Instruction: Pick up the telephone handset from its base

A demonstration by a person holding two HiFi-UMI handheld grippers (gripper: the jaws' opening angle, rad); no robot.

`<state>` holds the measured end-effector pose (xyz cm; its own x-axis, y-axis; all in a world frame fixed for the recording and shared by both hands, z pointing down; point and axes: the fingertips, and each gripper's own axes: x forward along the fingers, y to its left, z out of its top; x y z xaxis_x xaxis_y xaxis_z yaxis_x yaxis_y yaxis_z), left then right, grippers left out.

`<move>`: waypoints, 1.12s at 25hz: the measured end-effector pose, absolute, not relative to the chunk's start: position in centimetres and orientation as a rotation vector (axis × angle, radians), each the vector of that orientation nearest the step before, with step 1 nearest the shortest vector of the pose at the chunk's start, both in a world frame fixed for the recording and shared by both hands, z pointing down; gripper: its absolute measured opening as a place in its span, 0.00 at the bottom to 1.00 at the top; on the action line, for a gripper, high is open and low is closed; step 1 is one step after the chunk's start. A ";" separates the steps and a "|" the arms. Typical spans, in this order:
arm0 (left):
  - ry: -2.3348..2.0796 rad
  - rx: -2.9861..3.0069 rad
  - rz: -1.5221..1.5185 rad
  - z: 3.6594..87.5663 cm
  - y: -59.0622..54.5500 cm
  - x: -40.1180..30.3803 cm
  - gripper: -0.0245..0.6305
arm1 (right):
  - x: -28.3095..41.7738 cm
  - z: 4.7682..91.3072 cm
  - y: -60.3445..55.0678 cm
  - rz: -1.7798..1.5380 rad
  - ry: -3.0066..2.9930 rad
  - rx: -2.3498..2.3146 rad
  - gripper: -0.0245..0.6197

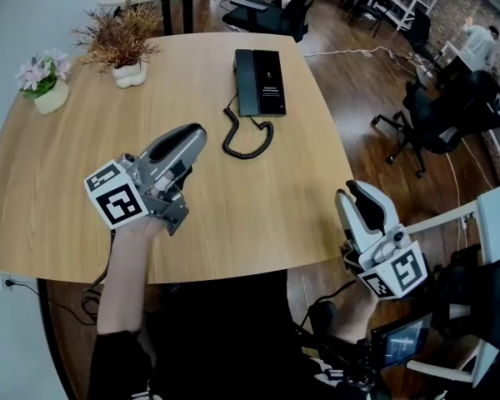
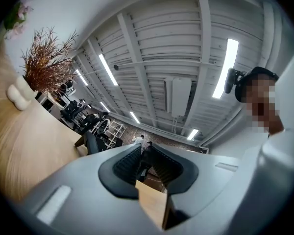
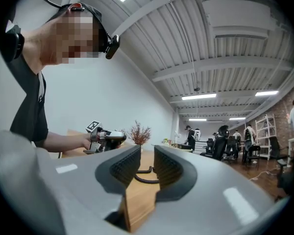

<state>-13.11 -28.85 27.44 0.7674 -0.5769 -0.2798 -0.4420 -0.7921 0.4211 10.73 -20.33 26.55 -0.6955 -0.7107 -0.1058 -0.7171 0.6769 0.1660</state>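
The black telephone base [image 1: 269, 86] lies at the far middle of the round wooden table [image 1: 58, 190], with the handset [image 1: 245, 80] resting along its left side. Its coiled cord [image 1: 248, 137] loops on the wood in front of it. My left gripper [image 1: 197, 132] hovers over the table, short and left of the cord, pointing toward the phone; its jaws stand a narrow gap apart with nothing between them [image 2: 143, 153]. My right gripper [image 1: 357, 192] is held off the table's right edge, open and empty; the cord [image 3: 143, 177] shows through its gap [image 3: 147, 160].
A dried brown plant in a white vase [image 1: 125, 47] and a small flower pot [image 1: 44, 86] stand at the table's far left. Black office chairs [image 1: 437, 123] and a white cable [image 1: 358, 52] are on the dark floor to the right.
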 end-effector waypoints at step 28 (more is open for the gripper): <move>-0.701 2.268 -0.384 33.9 -46.9 -13.2 0.32 | 7.0 28.7 -45.5 -0.163 2.702 -1.155 0.17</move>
